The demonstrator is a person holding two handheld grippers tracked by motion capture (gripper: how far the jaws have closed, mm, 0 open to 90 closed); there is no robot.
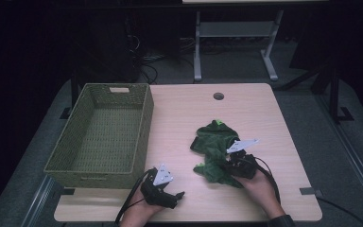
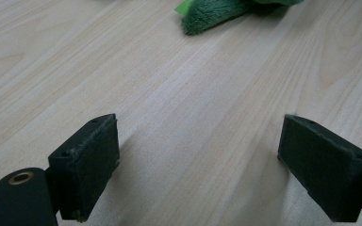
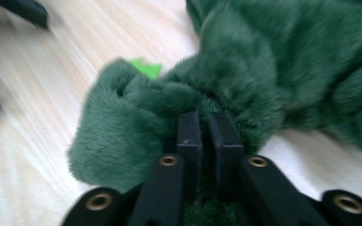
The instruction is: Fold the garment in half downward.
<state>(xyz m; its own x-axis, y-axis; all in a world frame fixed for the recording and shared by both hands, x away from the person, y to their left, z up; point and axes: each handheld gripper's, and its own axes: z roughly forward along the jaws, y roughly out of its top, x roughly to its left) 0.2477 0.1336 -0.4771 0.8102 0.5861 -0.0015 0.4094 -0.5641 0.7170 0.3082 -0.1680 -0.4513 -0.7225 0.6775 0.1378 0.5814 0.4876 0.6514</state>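
A: Right tool (image 3: pixel 206 123) has its jaws nearly together, pinched on a fold of the green plush toy (image 1: pixel 216 150). Fur bulges out both sides of the pads in the right gripper view

B: And where's the toy sitting?

A: On the counter (image 1: pixel 179 118), right-of-centre, toward the near edge. Crumpled heap, w/ a small bright green bit (image 3: pixel 146 68) poking out. Right tool comes at its near side, hand (image 1: pixel 262 189) behind it

B: Left tool?

A: Left tool (image 2: pixel 198 165) is wide open, nothing btwn the pads, just bare wood under them. It's low over the counter near the front edge, just by the basket's near right corner. Edge of the toy (image 2: pixel 212 16) shows further off in the left gripper view, well apart from those jaws

B: Basket contents?

A: Woven olive basket (image 1: pixel 142 137) on the left side of the counter, rectangular, handle slot in the far wall. Inside looks empty, woven floor visible all over. Toy is outside it, near but not touching, strip of bare counter btwn them

B: Anything else on the counter?

A: Round cable hole (image 1: pixel 218 96) near the far edge, that's it
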